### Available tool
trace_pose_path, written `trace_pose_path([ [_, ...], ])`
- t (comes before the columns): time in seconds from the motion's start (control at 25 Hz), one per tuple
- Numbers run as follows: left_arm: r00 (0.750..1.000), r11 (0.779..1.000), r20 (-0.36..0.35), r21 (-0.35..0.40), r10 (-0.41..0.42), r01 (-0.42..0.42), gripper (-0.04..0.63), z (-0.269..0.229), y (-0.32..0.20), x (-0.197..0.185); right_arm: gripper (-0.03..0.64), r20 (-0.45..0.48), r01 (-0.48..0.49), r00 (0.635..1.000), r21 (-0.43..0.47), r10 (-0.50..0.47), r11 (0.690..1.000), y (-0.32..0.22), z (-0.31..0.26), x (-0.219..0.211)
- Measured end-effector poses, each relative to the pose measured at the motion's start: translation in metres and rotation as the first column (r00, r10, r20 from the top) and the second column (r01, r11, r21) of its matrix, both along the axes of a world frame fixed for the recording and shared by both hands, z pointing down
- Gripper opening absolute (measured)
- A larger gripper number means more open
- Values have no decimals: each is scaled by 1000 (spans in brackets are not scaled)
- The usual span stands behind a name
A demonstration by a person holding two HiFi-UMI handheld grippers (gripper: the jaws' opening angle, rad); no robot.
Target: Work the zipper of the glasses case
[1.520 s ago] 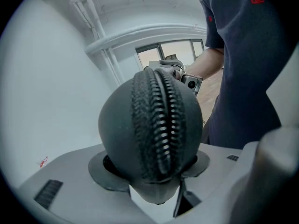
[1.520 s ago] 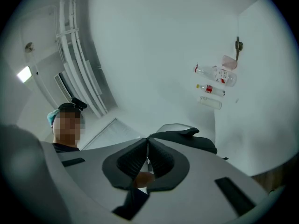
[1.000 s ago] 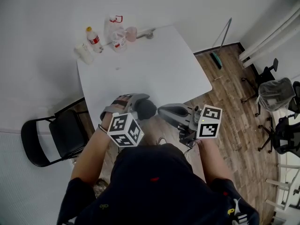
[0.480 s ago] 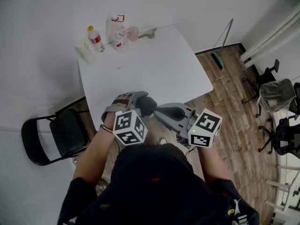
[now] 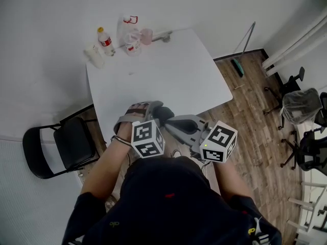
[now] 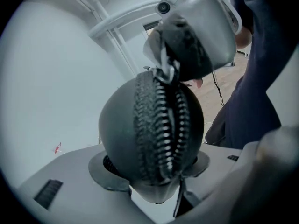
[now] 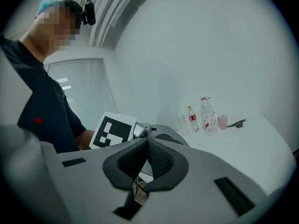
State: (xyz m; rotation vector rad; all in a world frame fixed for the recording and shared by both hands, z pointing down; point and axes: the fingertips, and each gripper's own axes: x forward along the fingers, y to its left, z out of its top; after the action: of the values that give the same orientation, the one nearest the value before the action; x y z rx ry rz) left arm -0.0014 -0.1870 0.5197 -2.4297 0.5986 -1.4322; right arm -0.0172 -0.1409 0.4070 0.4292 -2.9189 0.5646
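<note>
Swinging in from the right over the past second, the right gripper (image 5: 169, 121) has rolled its marker cube over and closed the gap to its partner, so the two tools now meet nose to nose at the near edge of the white table (image 5: 168, 70). At left, the left gripper (image 5: 153, 114) has its jaws spread wide around the rounded end of the dark glasses case (image 6: 149, 139). Its pads press on the two sides and hold the case up in front of the person. Facing that gripper's camera is the zipper (image 6: 161, 129), a coarse row of pale teeth on black tape running up over the dome of the case; how far it is undone cannot be told. At its top sits the zipper pull (image 6: 166, 70), a small bright tab that appears pinched between the tightly closed pads of the right gripper. The case looks light and semi-rigid, a smooth moulded shell that should keep its shape under a squeeze. Its curved sides could still twist or slide in the jaws once the slider is dragged. The sound hold is likely across the shell's broad sides, away from the teeth, as the left gripper has it. The thin, slick tab probably wants a deep, square pinch and a pull kept in line with the track.
</note>
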Motion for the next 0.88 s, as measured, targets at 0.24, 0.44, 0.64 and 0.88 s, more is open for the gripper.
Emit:
trace_pose_path([
  [0.24,991,997,-111,-34,-77,74,275,-5,-6,4,21,-56,-24,998,77,29,997,-5,-6,-2],
  [0.44,879,975,-421,-111,-223,193,275,-45,-18,0,23,7,-91,996,164,91,982,-19,-27,18],
  [0.64,761,940,-580,-27,-291,339,275,-93,-35,-39,21,68,-267,963,154,260,951,-50,-33,59],
  [0.88,551,867,-771,-4,-320,499,275,-154,-40,-99,21,167,-490,866,92,472,867,-91,-40,112],
])
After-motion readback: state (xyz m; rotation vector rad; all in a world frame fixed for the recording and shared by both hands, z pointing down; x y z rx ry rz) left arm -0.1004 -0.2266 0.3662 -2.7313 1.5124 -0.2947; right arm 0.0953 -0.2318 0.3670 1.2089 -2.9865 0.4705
